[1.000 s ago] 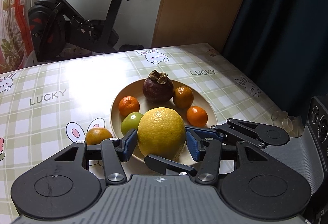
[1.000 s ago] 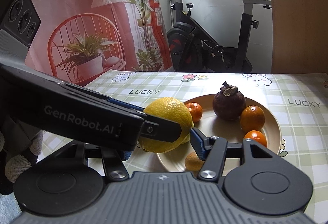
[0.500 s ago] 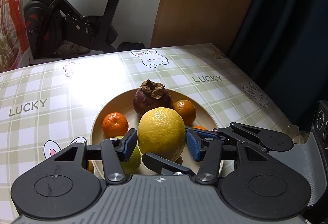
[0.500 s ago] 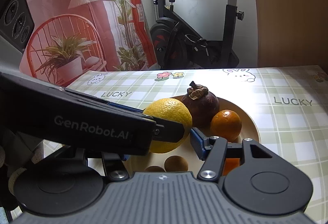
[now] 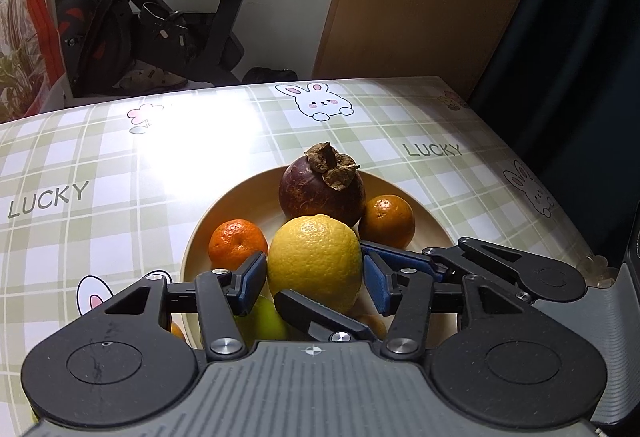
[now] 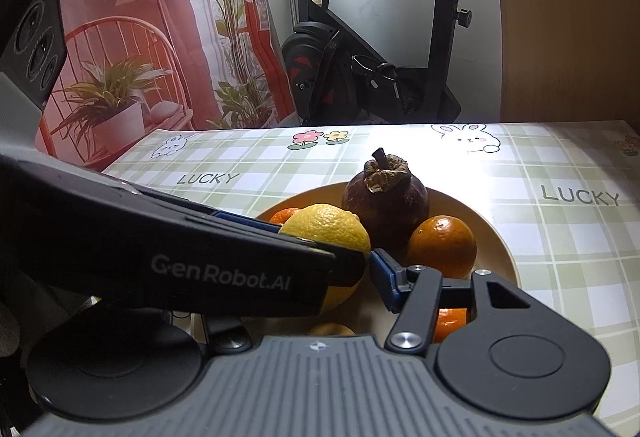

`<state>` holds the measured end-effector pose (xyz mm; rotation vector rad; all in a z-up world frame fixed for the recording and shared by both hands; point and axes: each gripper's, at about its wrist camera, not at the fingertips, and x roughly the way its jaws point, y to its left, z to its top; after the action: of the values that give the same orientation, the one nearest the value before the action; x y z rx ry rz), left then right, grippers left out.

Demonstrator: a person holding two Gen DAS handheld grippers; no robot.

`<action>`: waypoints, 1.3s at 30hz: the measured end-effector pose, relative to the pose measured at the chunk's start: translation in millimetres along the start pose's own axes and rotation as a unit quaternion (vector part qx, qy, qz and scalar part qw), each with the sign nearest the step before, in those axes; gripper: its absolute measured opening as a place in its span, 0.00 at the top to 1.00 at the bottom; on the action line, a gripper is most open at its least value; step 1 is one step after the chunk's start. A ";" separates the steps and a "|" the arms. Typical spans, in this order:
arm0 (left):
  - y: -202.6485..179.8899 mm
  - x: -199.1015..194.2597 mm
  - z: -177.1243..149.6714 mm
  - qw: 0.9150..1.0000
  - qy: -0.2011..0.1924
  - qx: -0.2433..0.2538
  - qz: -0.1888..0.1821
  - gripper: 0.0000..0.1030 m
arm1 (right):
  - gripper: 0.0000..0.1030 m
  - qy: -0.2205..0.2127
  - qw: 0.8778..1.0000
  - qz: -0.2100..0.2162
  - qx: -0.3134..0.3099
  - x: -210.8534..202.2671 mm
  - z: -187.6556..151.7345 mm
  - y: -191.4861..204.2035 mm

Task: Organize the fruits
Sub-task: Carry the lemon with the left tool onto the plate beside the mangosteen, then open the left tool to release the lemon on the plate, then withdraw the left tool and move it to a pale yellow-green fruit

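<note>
A large yellow citrus fruit (image 5: pixel 314 261) hangs just above the near part of a beige plate (image 5: pixel 224 209). My left gripper (image 5: pixel 314 277) is shut on its two sides with the blue pads. My right gripper (image 6: pixel 336 277) comes in across it and is also shut on the yellow fruit (image 6: pixel 324 225); one of its fingers (image 5: pixel 400 257) presses the far right side and the other the near underside. On the plate lie a dark mangosteen (image 5: pixel 320 189), two tangerines (image 5: pixel 236 241) (image 5: pixel 386 221) and a green fruit (image 5: pixel 260 321), half hidden under the fingers.
The plate (image 6: pixel 500 237) sits on a table with a green checked "LUCKY" cloth (image 5: pixel 120 177). The left gripper's black body (image 6: pixel 180 257) blocks the left of the right wrist view. An exercise bike (image 6: pixel 360 57) stands beyond the table's far edge.
Both grippers have moved forward over the plate with the yellow fruit held between them. The plate's near fruits have slipped under the fingers.
</note>
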<state>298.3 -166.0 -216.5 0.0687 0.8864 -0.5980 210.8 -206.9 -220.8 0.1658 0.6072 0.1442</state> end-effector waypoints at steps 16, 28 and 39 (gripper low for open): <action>6.2 -29.4 1.0 1.000 -0.028 -0.004 0.008 0.35 | 0.31 -0.001 1.000 -0.004 0.005 -17.4 3.8 7.5; 24.9 -80.7 -4.2 0.997 -0.052 -0.012 0.053 0.13 | 0.06 -0.016 1.000 0.008 0.007 -44.3 11.1 26.4; 36.2 -121.2 -16.6 0.991 -0.090 -0.025 0.100 0.11 | 0.00 -0.014 1.000 -0.017 -0.021 -51.7 7.7 48.2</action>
<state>247.0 -74.7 -143.5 0.0566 0.7095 -0.3885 169.1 -170.2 -176.5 0.1168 0.5777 0.1221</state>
